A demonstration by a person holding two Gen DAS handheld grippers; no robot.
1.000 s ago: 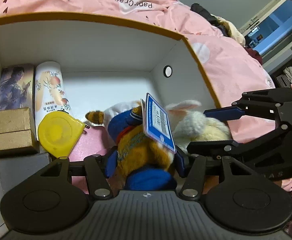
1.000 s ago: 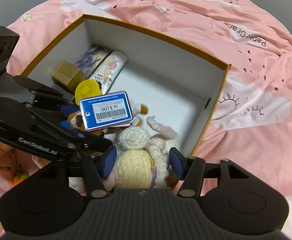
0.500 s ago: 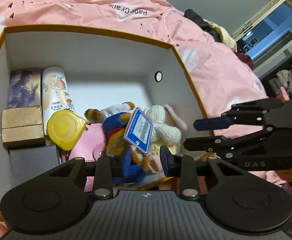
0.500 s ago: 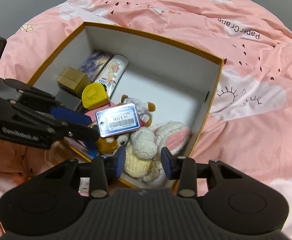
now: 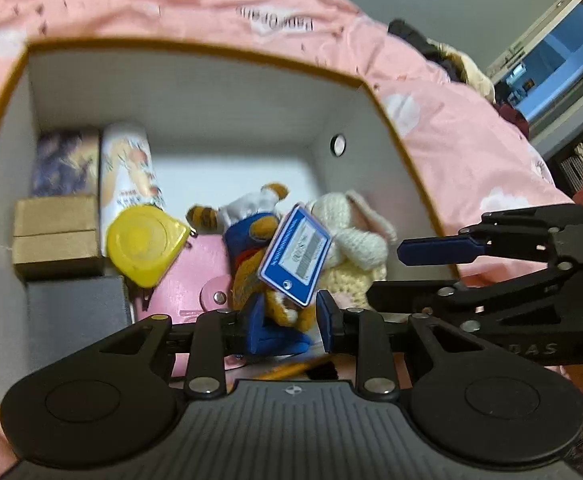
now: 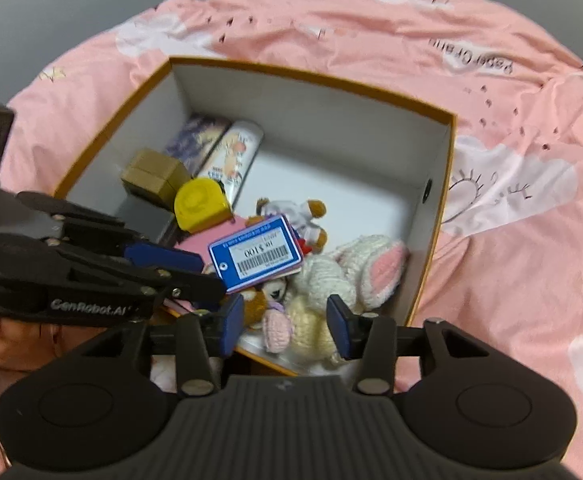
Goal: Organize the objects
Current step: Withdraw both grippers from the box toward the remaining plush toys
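An orange-rimmed white box [image 5: 195,46] [image 6: 315,80] sits on a pink bedspread. In it lie a brown-and-blue plush toy [image 5: 251,256] [image 6: 311,216] with a blue price tag [image 5: 295,256] [image 6: 257,254], and a cream knitted bunny [image 5: 351,236] [image 6: 355,276] against the right wall. My left gripper [image 5: 289,316] is open above the plush toy's near end, not gripping it. My right gripper [image 6: 285,324] is open above the bunny's near end, holding nothing.
Along the box's left side lie a yellow tape measure [image 5: 143,244] [image 6: 199,206], two tan small boxes [image 5: 55,232], a grey box [image 5: 75,312], a printed tube [image 5: 127,172], a picture card pack [image 5: 65,164] and a pink item [image 5: 195,280]. Shelving [image 5: 551,76] stands far right.
Both grippers have opened, released the plush toy and the bunny into the box, and pulled back and upward. Both toys now rest in the box.
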